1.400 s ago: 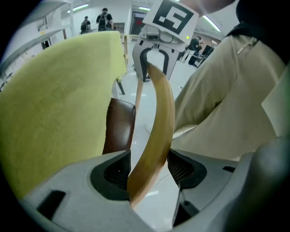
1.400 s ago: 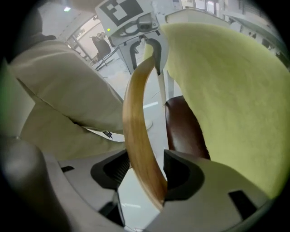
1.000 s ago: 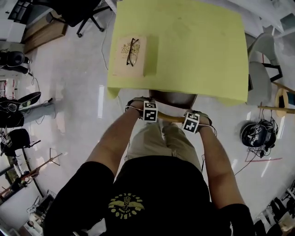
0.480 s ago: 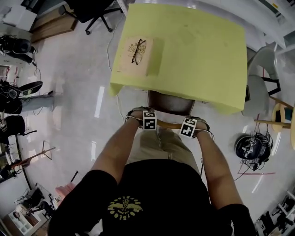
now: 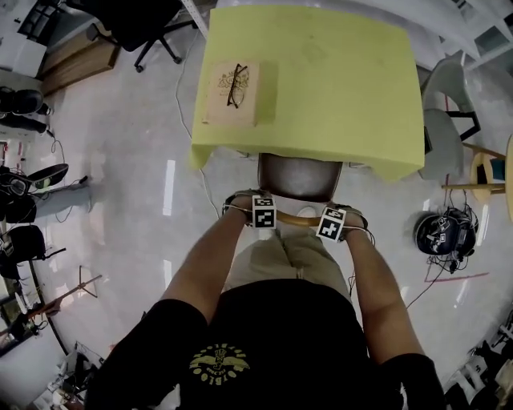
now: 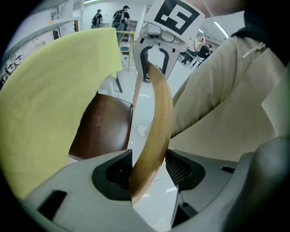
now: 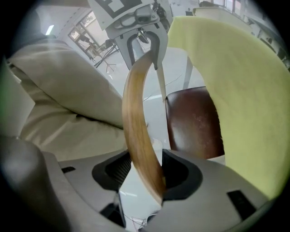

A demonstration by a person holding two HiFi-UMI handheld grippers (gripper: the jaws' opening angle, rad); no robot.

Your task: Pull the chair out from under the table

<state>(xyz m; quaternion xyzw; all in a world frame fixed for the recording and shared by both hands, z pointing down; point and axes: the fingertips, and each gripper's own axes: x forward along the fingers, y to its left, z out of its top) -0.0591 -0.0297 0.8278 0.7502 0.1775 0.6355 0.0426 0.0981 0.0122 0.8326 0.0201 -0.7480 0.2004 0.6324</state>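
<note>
A chair with a brown seat [image 5: 298,176] stands partly under the table with the yellow cloth [image 5: 321,80]. Its curved wooden back rail [image 5: 298,218] runs between both grippers. My left gripper [image 5: 260,221] straddles the rail's left end. Its jaws have just been closing a little, and the rail [image 6: 158,113] leans on the table-side pad with a gap on the other side. My right gripper [image 5: 330,229] straddles the right end. There the rail [image 7: 136,118] rests against the table-side pad, clear of the other. Both point steeply down, close to the person's legs.
A wooden box with a pair of glasses [image 5: 230,92] lies on the table's left part. A black office chair [image 5: 136,24] stands far left, a white chair [image 5: 445,120] right of the table. A black helmet with cables [image 5: 439,234] lies on the floor at right.
More of the brown seat shows from under the yellow cloth. Both grippers and the back rail have come away from the table, toward the person.
</note>
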